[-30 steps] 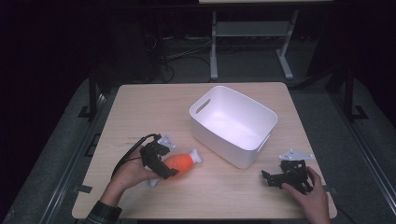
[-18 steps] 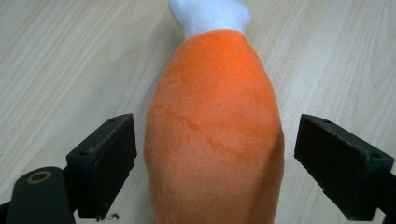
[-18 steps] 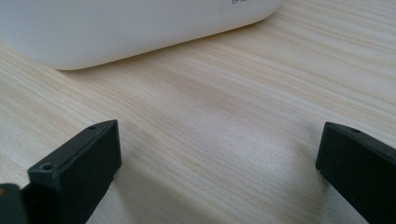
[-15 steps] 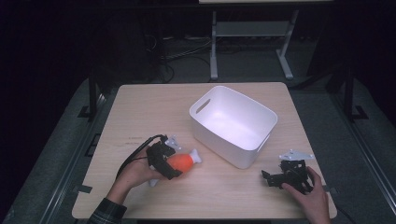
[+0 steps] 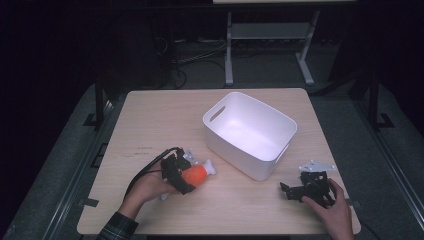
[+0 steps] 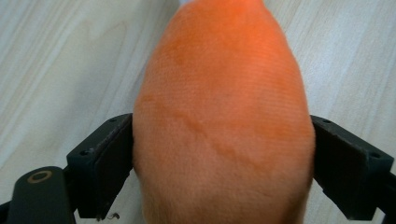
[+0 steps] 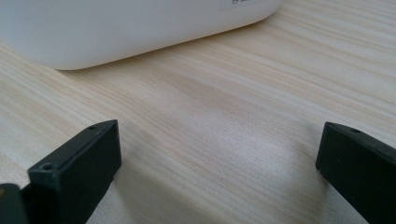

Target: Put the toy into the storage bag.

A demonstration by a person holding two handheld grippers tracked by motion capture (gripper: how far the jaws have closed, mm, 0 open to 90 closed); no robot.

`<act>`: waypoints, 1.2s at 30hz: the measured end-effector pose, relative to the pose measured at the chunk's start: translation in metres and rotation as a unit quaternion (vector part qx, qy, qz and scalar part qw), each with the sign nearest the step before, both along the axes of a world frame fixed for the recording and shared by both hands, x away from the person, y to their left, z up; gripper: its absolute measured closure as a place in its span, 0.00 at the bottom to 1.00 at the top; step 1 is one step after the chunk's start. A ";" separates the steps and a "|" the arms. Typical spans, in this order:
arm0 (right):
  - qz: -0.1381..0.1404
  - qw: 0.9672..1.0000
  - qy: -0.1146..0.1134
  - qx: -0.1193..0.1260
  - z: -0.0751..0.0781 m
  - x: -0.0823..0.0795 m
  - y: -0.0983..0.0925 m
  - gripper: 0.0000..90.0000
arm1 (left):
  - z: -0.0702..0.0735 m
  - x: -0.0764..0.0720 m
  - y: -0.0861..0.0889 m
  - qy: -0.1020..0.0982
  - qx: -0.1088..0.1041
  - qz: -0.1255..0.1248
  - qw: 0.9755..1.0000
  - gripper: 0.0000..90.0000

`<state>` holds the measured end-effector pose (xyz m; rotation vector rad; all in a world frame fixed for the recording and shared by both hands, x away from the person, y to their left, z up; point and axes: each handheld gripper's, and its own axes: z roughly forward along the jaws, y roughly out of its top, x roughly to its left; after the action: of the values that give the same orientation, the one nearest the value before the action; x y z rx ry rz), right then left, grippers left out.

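Near the surface's front edge, my left gripper (image 5: 181, 172) pinches the orange plush toy (image 5: 195, 173) across its fat middle, both jaws pressed into the fur for a secure lift. Its long axis points toward the white bin (image 5: 250, 134). My right gripper (image 5: 307, 189) rests with jaws spread, empty, by the front right corner.

The worktop (image 5: 150, 120) carries 1 white bin (image 5: 249, 133) right of frame centre and 1 orange-and-white plush toy (image 5: 196, 173) at lower left. There are 2 tools, 1 lower left (image 5: 181, 175) and 1 lower right (image 5: 295, 191).
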<state>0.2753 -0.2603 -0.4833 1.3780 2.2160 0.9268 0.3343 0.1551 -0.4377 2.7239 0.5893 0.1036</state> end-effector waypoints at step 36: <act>0.000 1.000 0.000 0.000 0.000 0.000 0.000 0.00 | 0.007 -0.002 0.016 0.008 -0.039 0.022 0.999 0.24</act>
<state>0.2754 -0.2603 -0.4833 1.3777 2.2161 0.9269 0.3319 0.1707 -0.4303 2.6387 0.6446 0.0689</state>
